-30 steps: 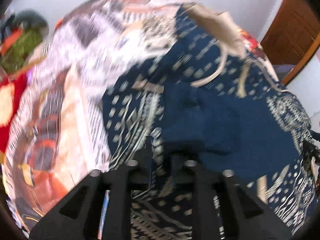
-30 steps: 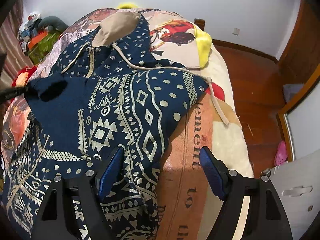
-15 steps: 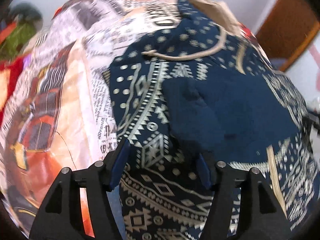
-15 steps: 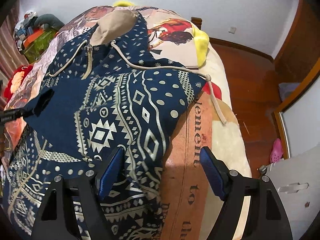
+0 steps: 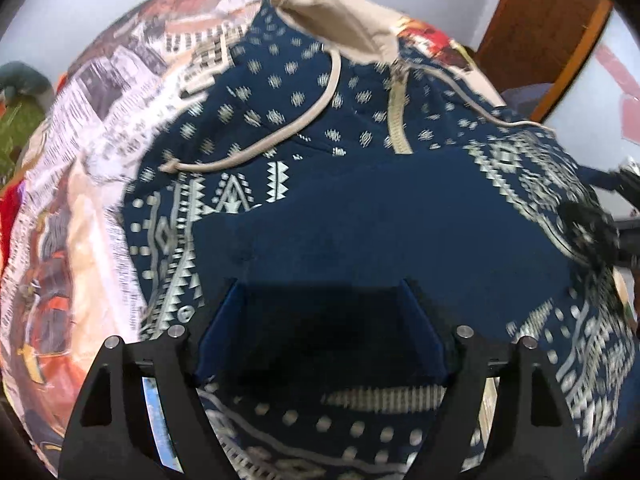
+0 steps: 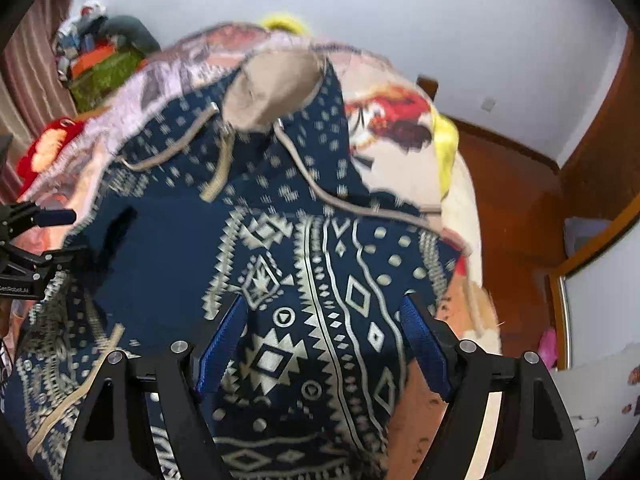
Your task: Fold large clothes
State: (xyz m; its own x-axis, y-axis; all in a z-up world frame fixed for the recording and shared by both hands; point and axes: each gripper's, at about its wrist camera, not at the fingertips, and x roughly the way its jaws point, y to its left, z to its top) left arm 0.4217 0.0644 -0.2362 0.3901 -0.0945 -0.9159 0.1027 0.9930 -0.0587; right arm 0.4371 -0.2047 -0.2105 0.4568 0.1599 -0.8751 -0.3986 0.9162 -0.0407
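A navy hoodie (image 5: 248, 128) (image 6: 320, 240) with pale geometric print lies front up on the bed. Its beige-lined hood (image 5: 344, 24) (image 6: 272, 88) points toward the far wall. A plain navy sleeve (image 5: 380, 224) lies folded across the chest. My left gripper (image 5: 320, 292) hovers over that sleeve. Its jaws are opening, with the cloth below them and nothing pinched; it also shows at the left edge of the right wrist view (image 6: 36, 240). My right gripper (image 6: 324, 304) stands open above the printed right side of the hoodie, with no cloth between its pads.
A printed blanket (image 5: 80, 200) covers the bed. A pile of green and orange things (image 6: 104, 68) and a red plush (image 6: 44, 148) sit at the far left. On the right are a yellow cushion (image 6: 448, 144), wooden floor (image 6: 520, 208) and a white cabinet (image 6: 592, 400).
My left gripper, earlier shut on the navy sleeve's end, has opened and let it go; the sleeve now lies across the chest. My right gripper, still open, shifted left over the hoodie.
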